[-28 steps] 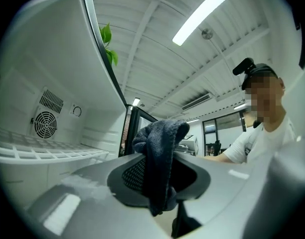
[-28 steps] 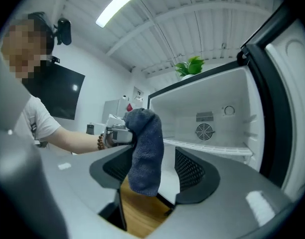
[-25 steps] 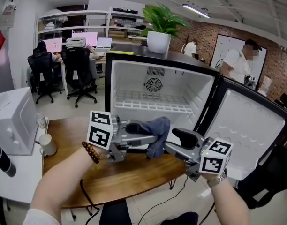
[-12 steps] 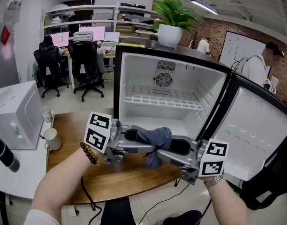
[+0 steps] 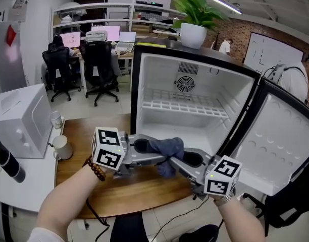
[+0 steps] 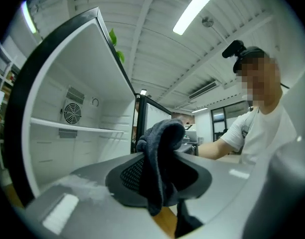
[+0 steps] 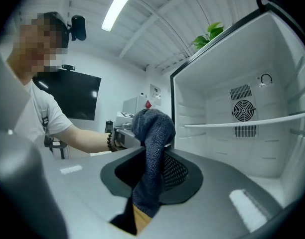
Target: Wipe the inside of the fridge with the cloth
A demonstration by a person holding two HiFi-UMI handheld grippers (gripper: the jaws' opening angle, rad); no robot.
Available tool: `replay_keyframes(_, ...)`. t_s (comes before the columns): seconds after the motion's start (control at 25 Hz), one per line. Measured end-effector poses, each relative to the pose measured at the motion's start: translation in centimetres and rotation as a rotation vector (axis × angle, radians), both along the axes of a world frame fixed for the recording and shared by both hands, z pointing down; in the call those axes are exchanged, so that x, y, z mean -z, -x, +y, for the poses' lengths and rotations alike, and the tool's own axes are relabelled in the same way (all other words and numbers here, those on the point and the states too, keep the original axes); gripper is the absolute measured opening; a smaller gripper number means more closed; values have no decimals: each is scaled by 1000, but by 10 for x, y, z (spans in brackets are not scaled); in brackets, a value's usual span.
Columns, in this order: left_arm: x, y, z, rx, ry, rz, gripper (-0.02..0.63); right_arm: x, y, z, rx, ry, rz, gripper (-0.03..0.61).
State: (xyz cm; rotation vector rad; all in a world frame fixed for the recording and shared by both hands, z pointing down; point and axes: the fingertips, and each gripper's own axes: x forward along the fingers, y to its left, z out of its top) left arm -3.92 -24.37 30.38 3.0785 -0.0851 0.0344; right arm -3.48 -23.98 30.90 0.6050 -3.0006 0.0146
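The head view looks steeply down from above the desk, with the open fridge at 12 o'clock. The two gripper views sit low and very near the cloth, facing each other from 9 and 3 o'clock. All three views share the cloth and the fridge interior.

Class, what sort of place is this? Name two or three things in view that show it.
Probably an open-plan office or workshop: desks with lit monitors, black office chairs, and a whiteboard on a brick wall.
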Motion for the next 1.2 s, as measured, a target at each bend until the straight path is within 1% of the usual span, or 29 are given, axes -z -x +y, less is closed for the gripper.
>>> replay_keyframes(0.24,-14,23,-25,209,-59,-50,144,-14,13,-22,-127,-96,67,77)
replay_keyframes(0.4,-21,47,-40,360,-83,-70,149,-21,22,-39,-196,-145,96,77)
replay_keyframes(0.52,-25,69,-50,463,-83,-72,149,-28,27,-55,-242,-145,99,75)
replay_keyframes(0.76,-28,113,-71,650,-58,-46,149,-44,33,-85,-319,-112,102,75)
replay_keyframes(0.84,-29,122,-79,705,-50,-37,173,-48,38,-94,-341,-103,103,75)
replay_keyframes(1.0,-35,132,-94,784,-40,-38,216,-56,50,-110,-369,-85,107,75)
replay_keyframes(1.08,-38,132,-99,801,-34,-37,222,-61,57,-117,-375,-76,112,75)
replay_keyframes(1.2,-42,129,-106,803,-28,-39,222,-68,68,-127,-380,-63,116,75)
